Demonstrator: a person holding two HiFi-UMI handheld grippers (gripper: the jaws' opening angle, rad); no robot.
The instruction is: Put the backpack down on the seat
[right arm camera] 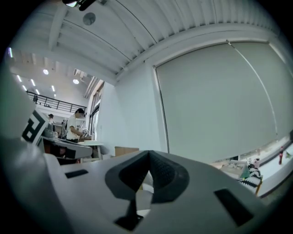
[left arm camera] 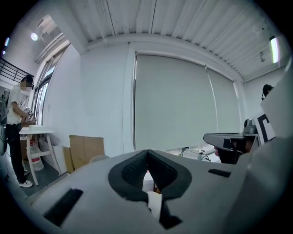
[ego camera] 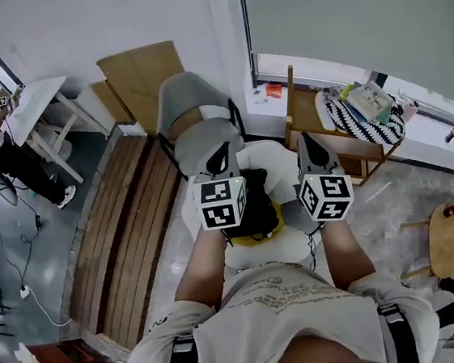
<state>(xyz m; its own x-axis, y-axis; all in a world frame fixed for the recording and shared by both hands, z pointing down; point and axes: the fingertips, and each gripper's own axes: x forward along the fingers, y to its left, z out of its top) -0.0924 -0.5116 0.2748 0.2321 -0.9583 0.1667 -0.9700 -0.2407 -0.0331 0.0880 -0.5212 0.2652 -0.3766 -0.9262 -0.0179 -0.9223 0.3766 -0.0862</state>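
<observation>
Nearest, on bare forearms [ego camera: 200, 269] below a pale shirt [ego camera: 282, 309]: left tool [ego camera: 223, 151] and right tool [ego camera: 310, 141], both clamped tip to tip on nothing, poised short of the grey chair [ego camera: 194, 107]. Black, yellow-edged backpack [ego camera: 254, 202] lying on a white rounded seat [ego camera: 252, 255] in front of that chair, so probably set down already, leaving only withdrawal, unless meant for the grey chair. Long axis toward that chair, yellow-edged end nearest the wearer.
</observation>
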